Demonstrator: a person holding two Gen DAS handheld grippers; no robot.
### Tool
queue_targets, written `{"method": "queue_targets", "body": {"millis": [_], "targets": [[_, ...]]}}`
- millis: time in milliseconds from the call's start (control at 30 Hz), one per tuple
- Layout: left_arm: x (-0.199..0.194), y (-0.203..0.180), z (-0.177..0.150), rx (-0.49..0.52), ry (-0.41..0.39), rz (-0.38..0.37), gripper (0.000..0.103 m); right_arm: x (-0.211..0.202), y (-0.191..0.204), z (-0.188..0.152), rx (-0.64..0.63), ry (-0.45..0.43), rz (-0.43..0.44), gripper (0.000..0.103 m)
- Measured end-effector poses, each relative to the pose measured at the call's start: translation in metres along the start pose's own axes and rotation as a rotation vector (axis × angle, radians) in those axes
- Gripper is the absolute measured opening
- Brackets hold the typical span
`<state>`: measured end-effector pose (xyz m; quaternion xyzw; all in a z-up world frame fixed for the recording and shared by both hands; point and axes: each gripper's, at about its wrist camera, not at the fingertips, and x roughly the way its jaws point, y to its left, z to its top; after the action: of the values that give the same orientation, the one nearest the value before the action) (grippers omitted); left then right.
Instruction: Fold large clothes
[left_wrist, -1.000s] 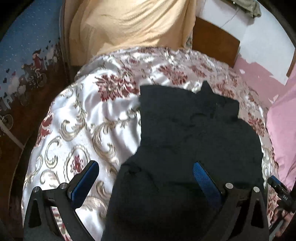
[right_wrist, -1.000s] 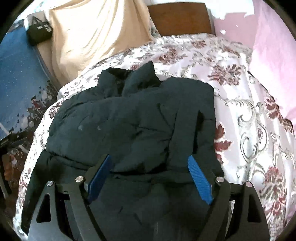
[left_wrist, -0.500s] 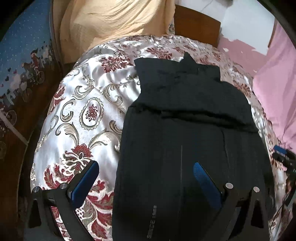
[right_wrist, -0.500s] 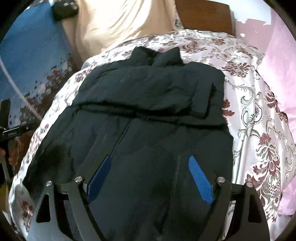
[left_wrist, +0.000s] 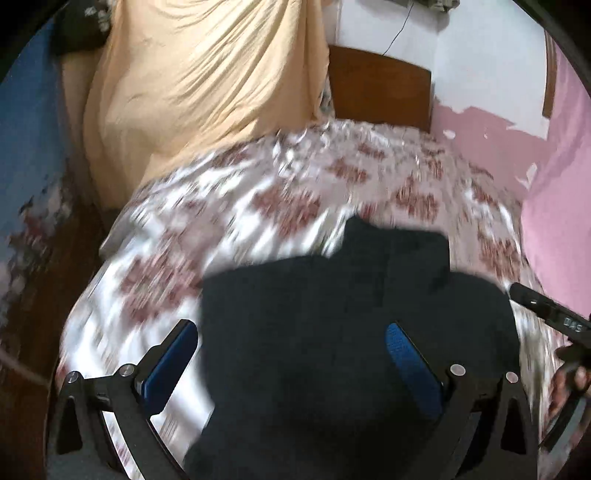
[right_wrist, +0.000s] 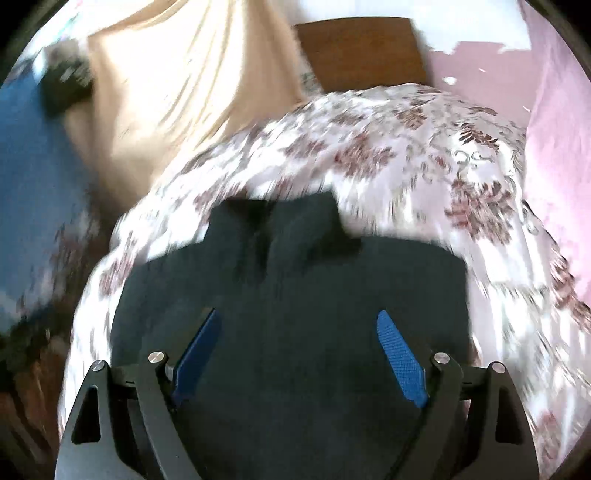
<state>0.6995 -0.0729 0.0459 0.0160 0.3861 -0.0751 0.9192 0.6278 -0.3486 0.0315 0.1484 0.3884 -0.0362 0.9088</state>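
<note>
A large black jacket (left_wrist: 351, 317) lies spread on the floral satin bedspread (left_wrist: 258, 206), collar pointing to the far end; it also shows in the right wrist view (right_wrist: 295, 295). My left gripper (left_wrist: 291, 354) is open, its blue pads over the jacket's near left part, holding nothing. My right gripper (right_wrist: 299, 350) is open over the jacket's near middle, empty. Its black body (left_wrist: 546, 314) shows at the right edge of the left wrist view. Both views are motion-blurred.
A tan cloth (left_wrist: 207, 85) drapes over something at the bed's far left. A wooden headboard (left_wrist: 380, 88) stands behind the bed. Pink fabric (left_wrist: 561, 206) lies along the right side. A dark bag (right_wrist: 66, 85) sits at the far left.
Both cameras have tilted up and pulled back, so the jacket sits lower in view and looks shorter. Both grippers stay open and empty.
</note>
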Motion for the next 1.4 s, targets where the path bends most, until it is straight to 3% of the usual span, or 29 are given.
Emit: {"method": "queue_targets", "body": {"millis": [100,233,333,367,400,433,467,500,600,767,1000,1133,1267,1400], "targets": [[0.045,-0.024,0.035,0.022,-0.062,0.029,0.103,0.046,-0.006,0.033,0.102,-0.047,0.010,0.075],[0.103,-0.049,0.051,-0.007,-0.099,0.067,0.103,0.112,-0.005,0.053,0.117,-0.068,-0.022,0.050],[0.138,-0.061,0.049,-0.015,-0.080,0.064,0.090,0.155,-0.015,0.052,0.182,-0.053,0.012,0.048],[0.146,-0.063,0.047,-0.014,-0.068,0.059,0.080,0.164,-0.019,0.053,0.197,-0.049,0.035,0.048],[0.154,-0.066,0.045,-0.011,-0.058,0.053,0.062,0.173,-0.023,0.050,0.214,-0.052,0.054,0.042],[0.164,-0.068,0.042,0.000,-0.037,0.046,0.052,0.180,-0.025,0.045,0.221,-0.065,0.078,0.025],[0.169,-0.068,0.041,0.003,-0.019,0.038,0.031,0.182,-0.027,0.043,0.226,-0.074,0.092,0.020],[0.174,-0.067,0.040,-0.006,-0.001,0.004,0.017,0.180,-0.030,0.038,0.237,-0.094,0.112,0.019],[0.175,-0.060,0.039,-0.070,-0.005,-0.062,0.008,0.168,-0.028,0.028,0.197,-0.141,0.129,0.014],[0.122,-0.046,0.028,-0.105,-0.055,-0.082,0.005,0.119,-0.016,0.020,0.027,-0.208,0.085,0.012],[0.046,-0.027,-0.017,-0.056,-0.073,-0.116,0.004,0.039,-0.015,-0.011,-0.132,-0.267,0.091,0.010],[0.054,-0.017,-0.049,-0.082,-0.016,-0.147,0.004,0.028,-0.019,-0.040,-0.182,-0.239,0.066,0.009],[0.089,-0.008,-0.075,-0.121,0.038,-0.173,0.004,0.044,-0.028,-0.064,-0.171,-0.181,0.036,0.008],[0.106,-0.009,-0.087,-0.119,0.007,-0.195,0.004,0.070,-0.041,-0.081,-0.143,-0.135,0.046,0.008]]}}
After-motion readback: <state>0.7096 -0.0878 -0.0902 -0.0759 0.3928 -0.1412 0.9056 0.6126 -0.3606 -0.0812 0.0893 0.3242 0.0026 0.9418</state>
